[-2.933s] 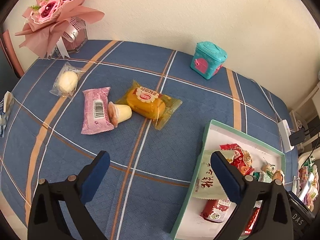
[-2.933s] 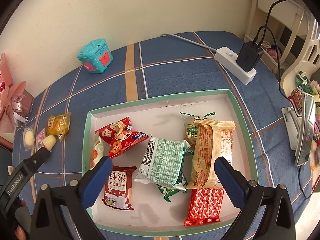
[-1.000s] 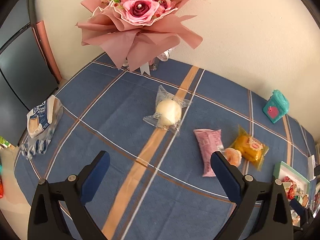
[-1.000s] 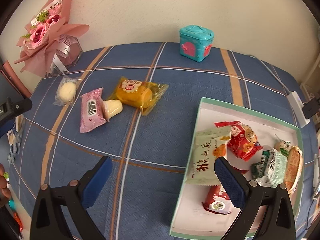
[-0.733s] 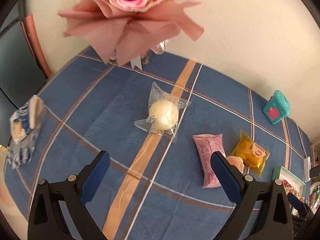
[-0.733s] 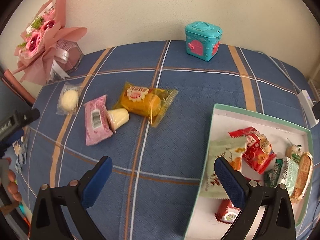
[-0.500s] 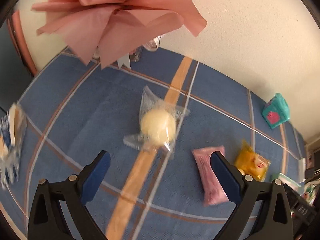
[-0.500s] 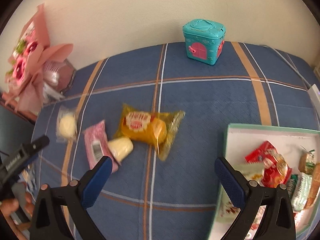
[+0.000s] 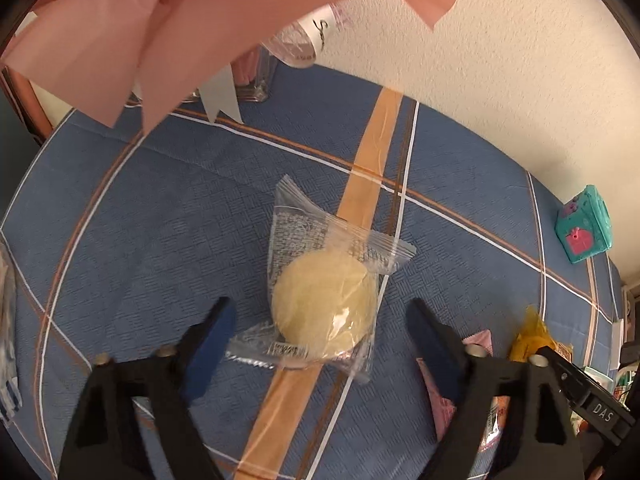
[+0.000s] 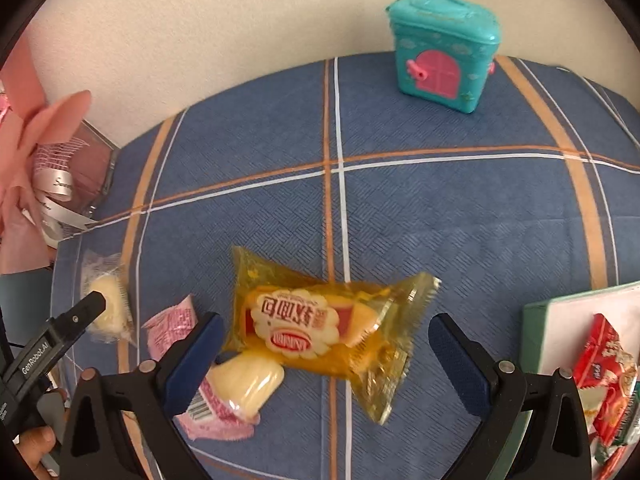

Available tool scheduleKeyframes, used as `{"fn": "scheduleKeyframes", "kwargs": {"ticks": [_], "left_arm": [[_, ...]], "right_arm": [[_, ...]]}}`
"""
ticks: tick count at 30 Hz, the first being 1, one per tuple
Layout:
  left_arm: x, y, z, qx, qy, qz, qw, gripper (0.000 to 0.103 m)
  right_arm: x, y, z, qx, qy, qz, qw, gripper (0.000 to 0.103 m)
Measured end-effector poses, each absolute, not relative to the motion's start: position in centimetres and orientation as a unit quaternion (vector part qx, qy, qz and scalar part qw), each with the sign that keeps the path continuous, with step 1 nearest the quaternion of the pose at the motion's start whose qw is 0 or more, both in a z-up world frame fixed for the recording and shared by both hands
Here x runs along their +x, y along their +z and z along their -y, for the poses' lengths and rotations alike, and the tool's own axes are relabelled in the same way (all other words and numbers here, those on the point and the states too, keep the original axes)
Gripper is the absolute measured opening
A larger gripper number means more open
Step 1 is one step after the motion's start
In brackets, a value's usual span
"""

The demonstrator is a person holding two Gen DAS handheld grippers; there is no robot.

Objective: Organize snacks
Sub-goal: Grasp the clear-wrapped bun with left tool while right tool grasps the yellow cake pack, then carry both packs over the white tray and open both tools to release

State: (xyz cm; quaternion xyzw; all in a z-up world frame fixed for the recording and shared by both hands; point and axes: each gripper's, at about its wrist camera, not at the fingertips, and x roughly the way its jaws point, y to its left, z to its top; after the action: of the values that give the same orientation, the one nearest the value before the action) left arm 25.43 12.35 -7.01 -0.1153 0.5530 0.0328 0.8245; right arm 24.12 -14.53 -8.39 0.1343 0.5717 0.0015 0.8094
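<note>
A round pale cake in a clear wrapper [image 9: 324, 312] lies on the blue checked cloth [image 9: 160, 220]. My left gripper [image 9: 320, 312] hangs over it with its jaws closing; the cake sits between the pads, which stand apart from it. A yellow snack packet [image 10: 320, 332] lies between the spread fingers of my open right gripper [image 10: 326, 328], untouched. Just left of the packet are a pale jelly cup [image 10: 248, 384] and a pink packet [image 10: 180, 328]. The green-rimmed tray [image 10: 560, 312] at the right edge holds a red packet [image 10: 608, 356] and other snacks.
A pink bouquet [image 9: 200, 20] in a clear vase hangs over the far left of the table, close above my left gripper. A teal toy box [image 10: 444, 52] stands by the wall. A person's hand [image 10: 36, 440] holds the left tool at the right wrist view's lower left.
Both grippers came down and closer to the snacks. The wrapped cake now sits between the left fingers, which have narrowed. The yellow packet now lies between the right fingers.
</note>
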Motion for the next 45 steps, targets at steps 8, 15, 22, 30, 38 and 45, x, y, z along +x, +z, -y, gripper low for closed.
{"fn": "scheduleKeyframes", "kwargs": {"ticks": [8, 15, 22, 30, 38, 45], "left_arm": [[25.4, -7.9, -11.7, -0.118, 0.033, -0.559, 0.820, 0.054], [23.5, -6.9, -11.4, -0.133, 0.042, -0.559, 0.817, 0.053], [20.0, -4.6, -10.6, -0.167, 0.046, -0.541, 0.823, 0.052], [15.9, -0.8, -7.1, -0.191, 0.028, -0.511, 0.838, 0.053], [12.2, 3.1, -2.8, -0.201, 0.003, -0.485, 0.851, 0.053], [9.8, 4.0, 0.9, -0.210, -0.012, -0.477, 0.853, 0.053]], "right_arm": [[25.1, -9.1, 14.2, 0.146, -0.003, -0.579, 0.802, 0.096], [24.5, -8.9, 14.9, 0.169, 0.008, -0.579, 0.798, 0.081], [22.0, -7.9, 16.5, 0.192, 0.011, -0.568, 0.800, 0.080], [17.1, -5.1, 18.7, 0.209, 0.012, -0.541, 0.815, 0.080], [11.0, -2.2, 21.0, 0.196, 0.003, -0.520, 0.831, 0.080], [6.3, -1.1, 22.9, 0.176, -0.011, -0.510, 0.842, 0.080]]}}
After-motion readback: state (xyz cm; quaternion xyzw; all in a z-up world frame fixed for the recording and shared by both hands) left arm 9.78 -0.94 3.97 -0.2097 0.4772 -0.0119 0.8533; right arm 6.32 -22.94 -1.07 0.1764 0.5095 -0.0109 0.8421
